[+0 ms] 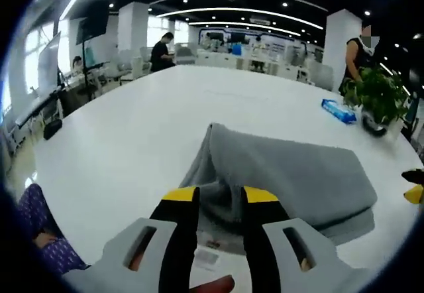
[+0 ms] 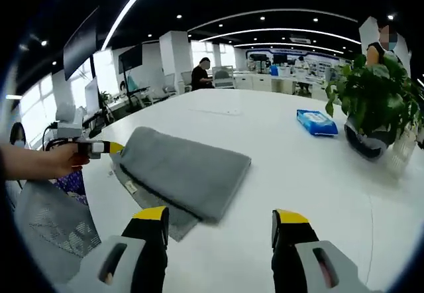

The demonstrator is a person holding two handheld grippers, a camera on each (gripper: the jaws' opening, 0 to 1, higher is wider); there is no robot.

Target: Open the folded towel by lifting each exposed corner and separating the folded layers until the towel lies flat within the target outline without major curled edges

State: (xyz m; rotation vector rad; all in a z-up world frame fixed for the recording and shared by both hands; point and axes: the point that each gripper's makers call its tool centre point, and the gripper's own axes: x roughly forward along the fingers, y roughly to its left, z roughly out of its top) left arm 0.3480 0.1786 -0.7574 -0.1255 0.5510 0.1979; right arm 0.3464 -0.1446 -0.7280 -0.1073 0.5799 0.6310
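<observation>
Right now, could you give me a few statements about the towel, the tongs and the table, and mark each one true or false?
1. The grey towel is still folded in layers. True.
2. The left tongs grip a raised fold of the towel. True: in the left gripper view the cloth peaks up between their tips.
3. The right tongs are clamped on the towel. False: they are open, with bare table between them.
4. A blue packet lies on the table near a potted plant. True.
5. The towel is bright red. False: it is grey.
6. The potted plant stands on the towel. False: it stands on the table, apart from the towel.
</observation>
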